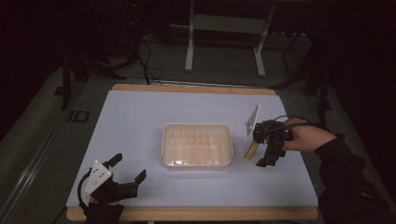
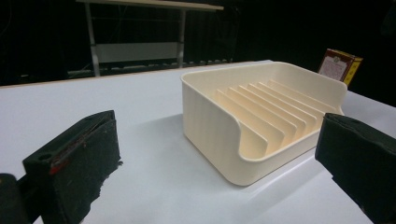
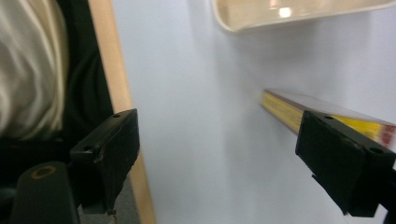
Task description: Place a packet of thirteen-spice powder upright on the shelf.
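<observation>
Right gripper (image 1: 264, 151) near right edge of tabletop (image 1: 140, 116), jaws released, spread wide; yellow-edged box (image 1: 251, 148) stands on edge just beside one jaw, between gripper and tray (image 1: 197, 161). Tray mid-tabletop, ribbed inside. Left gripper (image 1: 128, 169) at front left corner, jaws released, grasping nothing, facing tray

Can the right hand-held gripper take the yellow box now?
Probably yes. The right hand-held gripper is open beside the yellow box, one jaw already against it, with bare table between the jaws.
</observation>
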A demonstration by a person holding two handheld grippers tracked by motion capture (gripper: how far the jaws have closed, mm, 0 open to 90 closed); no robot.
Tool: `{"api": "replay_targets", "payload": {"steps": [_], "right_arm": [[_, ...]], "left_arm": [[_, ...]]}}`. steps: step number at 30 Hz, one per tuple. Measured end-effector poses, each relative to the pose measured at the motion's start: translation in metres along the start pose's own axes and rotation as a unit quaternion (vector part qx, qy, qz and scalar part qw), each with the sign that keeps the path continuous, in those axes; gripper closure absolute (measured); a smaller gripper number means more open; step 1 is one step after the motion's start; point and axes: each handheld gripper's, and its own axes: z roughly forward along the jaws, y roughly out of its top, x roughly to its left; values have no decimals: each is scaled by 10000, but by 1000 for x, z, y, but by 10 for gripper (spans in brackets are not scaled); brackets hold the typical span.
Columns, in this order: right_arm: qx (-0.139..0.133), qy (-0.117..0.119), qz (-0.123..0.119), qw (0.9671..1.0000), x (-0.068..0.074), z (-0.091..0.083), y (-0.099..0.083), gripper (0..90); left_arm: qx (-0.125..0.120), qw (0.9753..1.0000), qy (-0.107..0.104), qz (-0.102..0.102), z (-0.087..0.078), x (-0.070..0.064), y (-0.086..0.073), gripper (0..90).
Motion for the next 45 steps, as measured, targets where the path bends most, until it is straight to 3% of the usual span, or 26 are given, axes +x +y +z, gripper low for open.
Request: {"api": "replay_targets", "payload": {"steps": [8, 14, 16, 18, 20, 23, 25, 30, 36, 45], "right_arm": [[-105, -261, 150, 9995, -20, -11, -7, 140], [-234, -298, 347, 9987, -34, -16, -11, 138], [-235, -213, 515, 9982, -42, -15, -11, 139], [-188, -282, 480, 9983, -45, -12, -12, 139], [-144, -192, 543, 9982, -50, -8, -12, 139], [-111, -57, 723, 9973, -61, 0, -14, 140], [-105, -92, 846, 9963, -69, 5, -15, 145], [-22, -199, 721, 9972, -77, 18, -17, 146], [-52, -180, 827, 9964, -87, 27, -17, 146], [135, 23, 827, 9965, -96, 47, -17, 169]], "left_arm": [[11, 10000, -1, -3, 0, 0, 0, 0], [2, 10000, 11, -10, -1, 1, 0, 0], [-1, 10000, 14, -23, -1, 1, -1, 0], [3, 10000, 13, -25, -1, 1, -1, 0], [3, 10000, 14, -25, -1, 1, -1, 0], [3, 10000, 22, -36, -1, 1, -1, 0], [19, 10000, 42, -34, -1, 2, -1, 0], [7, 10000, 64, -67, -2, 3, -1, 0], [15, 9999, 79, -74, -2, 4, -2, 0], [41, 9999, 88, -84, -1, 4, -2, 0]]}}
